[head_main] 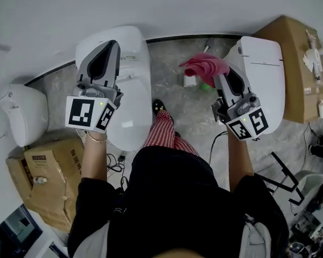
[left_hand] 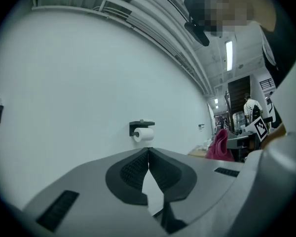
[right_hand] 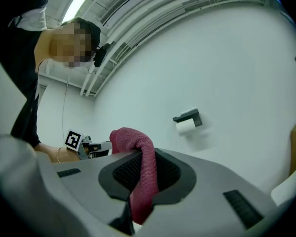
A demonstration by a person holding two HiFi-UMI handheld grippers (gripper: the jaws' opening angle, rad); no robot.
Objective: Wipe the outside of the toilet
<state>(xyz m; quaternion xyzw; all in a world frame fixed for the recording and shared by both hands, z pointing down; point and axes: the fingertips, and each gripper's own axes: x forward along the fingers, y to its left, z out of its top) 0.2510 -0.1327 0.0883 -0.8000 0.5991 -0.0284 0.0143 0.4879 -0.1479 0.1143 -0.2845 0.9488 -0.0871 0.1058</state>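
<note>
Head view suggests wiping has not yet begun: the right gripper (head_main: pixel 220 78), clamped on a red cloth (head_main: pixel 204 66), hangs beside the toilet (head_main: pixel 266 85) at upper right; the left gripper (head_main: pixel 109 47), jaws together and empty, hovers at upper left.

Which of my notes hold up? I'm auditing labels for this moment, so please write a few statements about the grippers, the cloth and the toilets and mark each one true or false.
1. The right gripper is shut on the red cloth. True.
2. The left gripper holds a second cloth. False: its jaws are together with nothing between them.
3. A toilet paper roll hangs on a wall holder. True.
4. The red cloth lies on the floor. False: it is held up in the right gripper.
5. Only one toilet shows in the head view. False: a left toilet and a right toilet both show.
</note>
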